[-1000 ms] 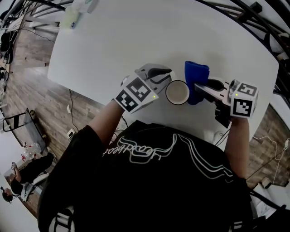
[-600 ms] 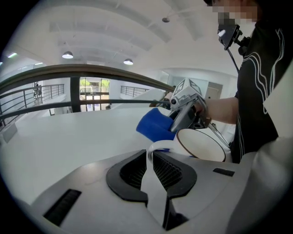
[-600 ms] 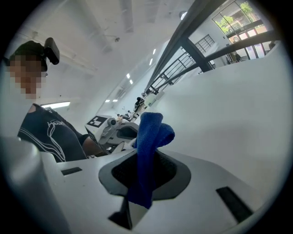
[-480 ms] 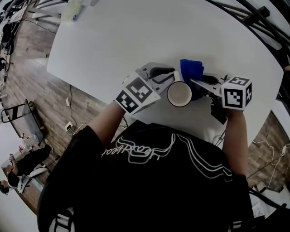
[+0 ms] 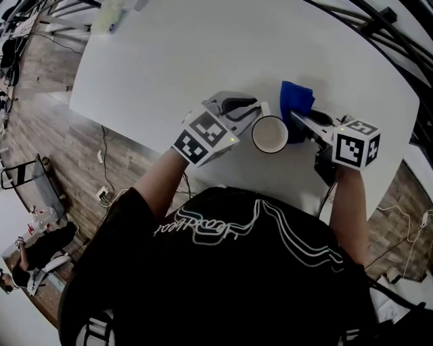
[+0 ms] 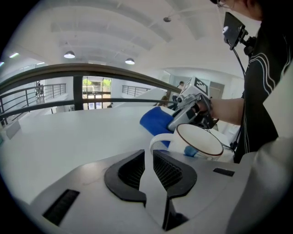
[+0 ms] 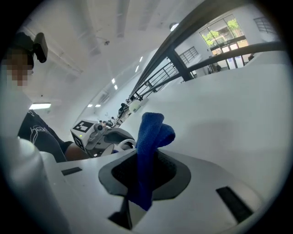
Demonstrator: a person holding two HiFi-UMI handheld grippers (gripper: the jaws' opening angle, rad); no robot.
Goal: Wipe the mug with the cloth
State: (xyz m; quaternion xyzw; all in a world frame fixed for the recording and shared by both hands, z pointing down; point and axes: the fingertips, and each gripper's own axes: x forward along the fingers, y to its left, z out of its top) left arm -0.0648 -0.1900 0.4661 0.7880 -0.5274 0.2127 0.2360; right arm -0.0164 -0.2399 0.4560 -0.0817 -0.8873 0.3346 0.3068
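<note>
A white ceramic mug with a dark rim point(image 5: 270, 134) is seen above the near edge of the white tabletop point(image 5: 189, 61), its mouth open upward. Whether its base rests on the surface cannot be told. Its looped handle point(image 6: 154, 145) is pinched between the ribbed black pads of the left gripper point(image 5: 252, 113), which reaches in from the mug's left.

A folded blue terry cloth point(image 5: 295, 101) is held on the mug's right and far side, against the outer wall. A small blue fold shows below the rim in the left gripper view. The cloth is clamped between the jaws of the right gripper point(image 5: 296, 119), and its free end stands up past the fingertips in the right gripper view point(image 7: 150, 137). In that view the mug is almost wholly hidden behind the cloth and the gripper's grey body.

Left of the mug and well apart from it, at the table's far corner, a pale greenish object point(image 5: 108, 15) lies, too blurred to be named. Wooden plank flooring point(image 5: 61, 128) with loose cables is seen left of the mug, beyond the table's edge. Black metal bars point(image 5: 379, 20) cross the frame to the mug's far right.
</note>
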